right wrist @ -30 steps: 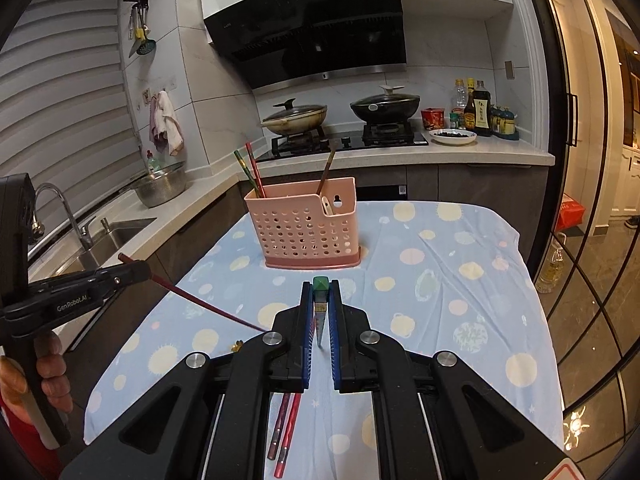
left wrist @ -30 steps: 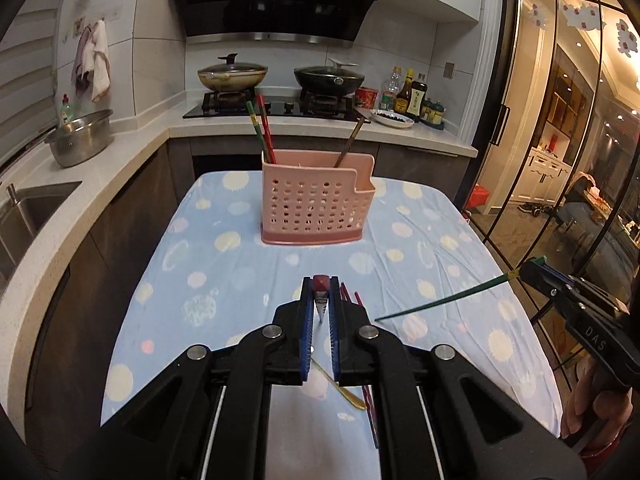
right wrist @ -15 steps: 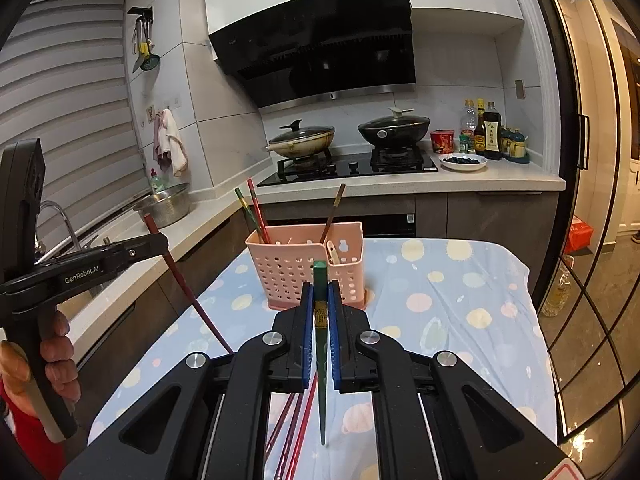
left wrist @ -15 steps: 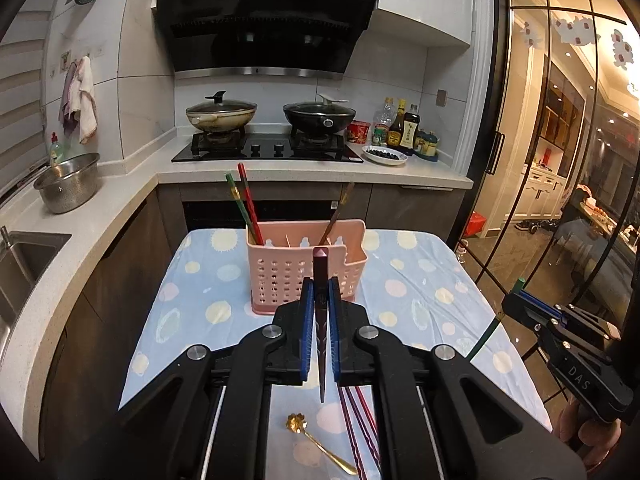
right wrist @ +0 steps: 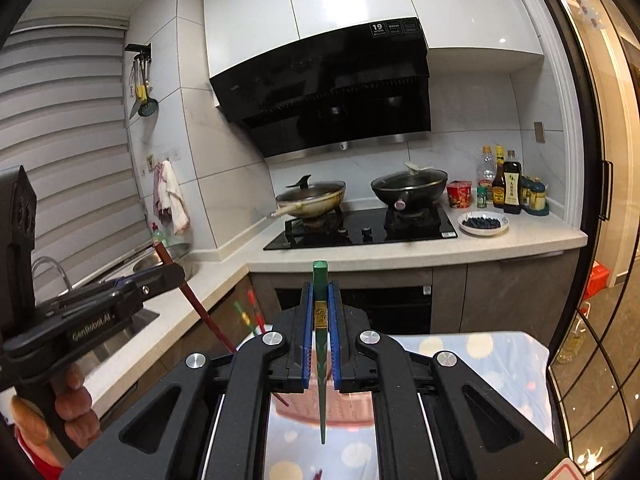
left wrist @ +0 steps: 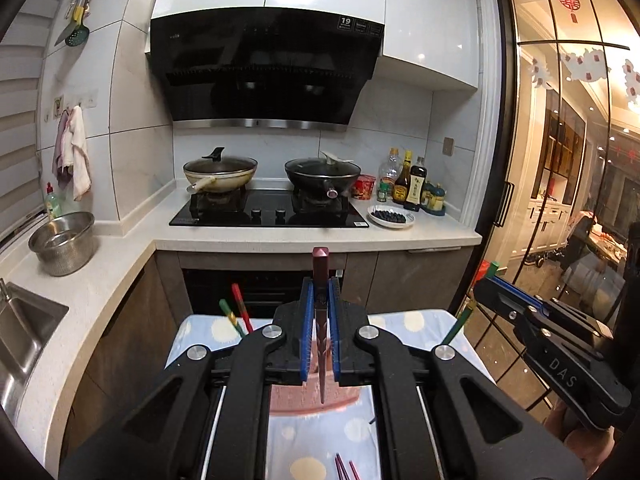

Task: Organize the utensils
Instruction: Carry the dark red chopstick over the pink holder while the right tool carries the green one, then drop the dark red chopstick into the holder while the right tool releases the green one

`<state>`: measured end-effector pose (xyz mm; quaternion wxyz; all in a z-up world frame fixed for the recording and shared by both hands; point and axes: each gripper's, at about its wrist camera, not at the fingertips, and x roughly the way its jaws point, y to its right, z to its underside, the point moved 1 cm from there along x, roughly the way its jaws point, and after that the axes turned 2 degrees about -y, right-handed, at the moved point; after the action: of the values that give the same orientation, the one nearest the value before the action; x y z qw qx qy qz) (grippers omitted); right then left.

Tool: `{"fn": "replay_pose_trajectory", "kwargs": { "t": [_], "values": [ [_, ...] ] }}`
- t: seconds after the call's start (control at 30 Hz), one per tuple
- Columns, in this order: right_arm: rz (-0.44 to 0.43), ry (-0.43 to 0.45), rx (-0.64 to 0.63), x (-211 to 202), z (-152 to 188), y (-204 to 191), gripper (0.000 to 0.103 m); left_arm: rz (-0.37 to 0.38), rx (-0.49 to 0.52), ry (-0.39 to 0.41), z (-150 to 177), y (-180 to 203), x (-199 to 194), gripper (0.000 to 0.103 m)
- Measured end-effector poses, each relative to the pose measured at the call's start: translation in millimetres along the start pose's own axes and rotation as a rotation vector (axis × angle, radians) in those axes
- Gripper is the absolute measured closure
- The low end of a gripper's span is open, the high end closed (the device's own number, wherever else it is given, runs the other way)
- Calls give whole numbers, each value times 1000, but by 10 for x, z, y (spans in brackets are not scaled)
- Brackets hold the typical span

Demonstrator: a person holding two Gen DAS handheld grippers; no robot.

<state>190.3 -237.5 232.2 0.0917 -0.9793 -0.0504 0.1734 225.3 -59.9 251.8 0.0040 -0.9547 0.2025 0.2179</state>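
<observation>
Stove (left wrist: 268, 212) nearer; both tools raised, chopsticks now upright.

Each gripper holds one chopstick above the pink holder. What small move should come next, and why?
Probably lower both. The left gripper clamps the dark red chopstick, the right gripper the green chopstick, both tips pointing down above the pink perforated plastic holder.
</observation>
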Motion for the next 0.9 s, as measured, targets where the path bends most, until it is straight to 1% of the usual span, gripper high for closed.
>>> {"fn": "replay_pose_trajectory", "kwargs": {
  "t": [0.2, 0.43, 0.6, 0.9],
  "values": [
    [7, 13, 4, 397, -317, -37, 96, -27, 12, 7, -262, -39, 290, 96],
    [12, 7, 18, 804, -461, -23, 96, -34, 10, -26, -321, -120, 622, 96],
    [18, -37, 21, 1051, -388, -4, 96, -30, 2, -54, -249, -162, 770, 96],
    [22, -118, 0, 1282, -67, -25, 96, -34, 0, -95, -101, -173, 941, 96]
  ]
}}
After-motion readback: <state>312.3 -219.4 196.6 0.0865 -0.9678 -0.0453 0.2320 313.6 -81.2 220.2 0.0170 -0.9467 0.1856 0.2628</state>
